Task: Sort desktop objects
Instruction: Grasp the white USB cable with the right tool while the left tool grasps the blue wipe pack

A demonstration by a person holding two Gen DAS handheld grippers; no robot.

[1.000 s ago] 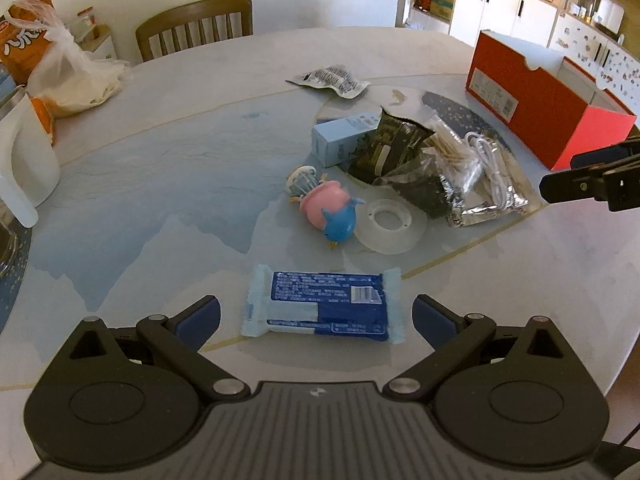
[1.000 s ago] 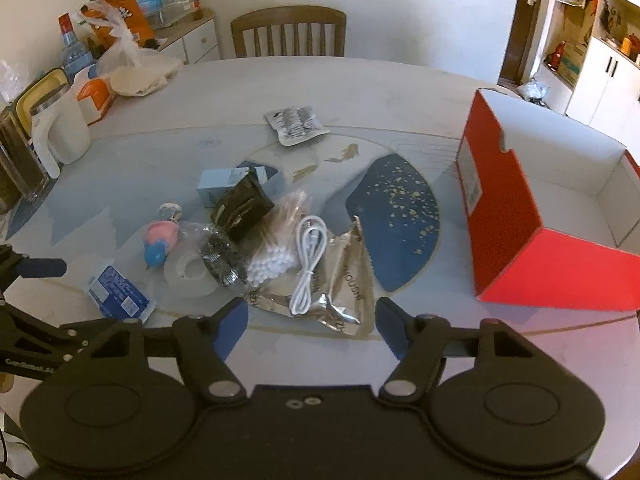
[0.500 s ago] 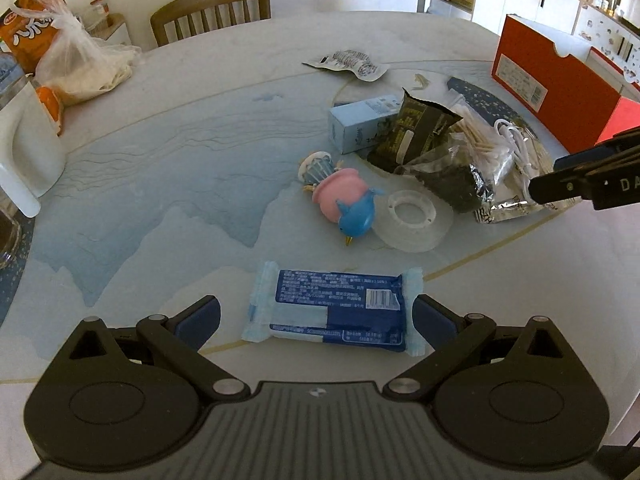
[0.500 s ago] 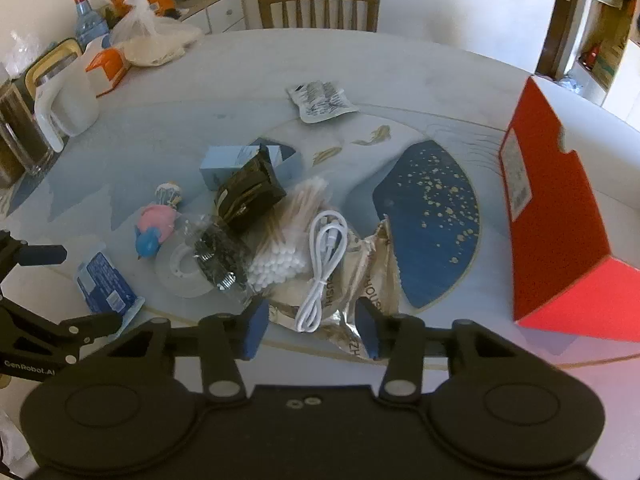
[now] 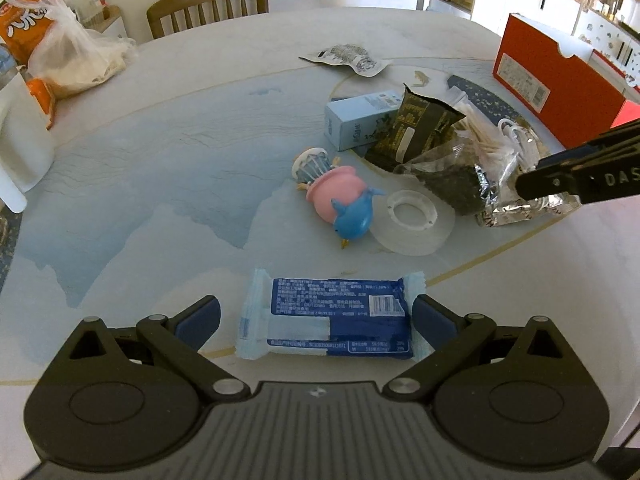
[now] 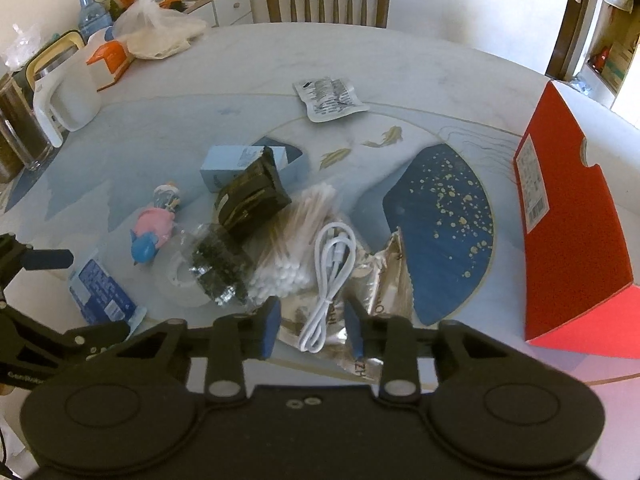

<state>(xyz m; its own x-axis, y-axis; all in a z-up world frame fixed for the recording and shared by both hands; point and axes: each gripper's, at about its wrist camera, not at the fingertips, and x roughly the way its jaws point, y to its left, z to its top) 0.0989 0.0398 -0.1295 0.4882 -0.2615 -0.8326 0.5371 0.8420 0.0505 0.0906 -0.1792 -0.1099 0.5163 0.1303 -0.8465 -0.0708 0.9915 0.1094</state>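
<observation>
The left gripper is low over the pale round marble-pattern surface, and its fingers are spread wide, grasping nothing. Between them lies a flat blue and white plastic-wrapped packet; its right end is just beside the right finger, but I cannot tell if they touch.

Beyond the packet, at about 12 o'clock, a pink and blue plastic bird toy lies on its side. A clear roll of adhesive tape lies flat just beside it, at 1 o'clock.

In the right wrist view, the right gripper has its fingers partly closed, with a narrow gap. They stand on both sides of the near end of a coiled white charging cable, but they do not clench it yet as far as I can see. The cable lies on a crumpled silver foil pouch.

Farther, at 11 o'clock from this gripper, there is a clear bag of cotton swabs, then a dark crinkled snack bag, which leans on a light blue cardboard box. A white printed sachet lies alone at 12 o'clock, well apart. At 2 o'clock stands a large red open cardboard box. A brown wooden chair is behind the far edge.
</observation>
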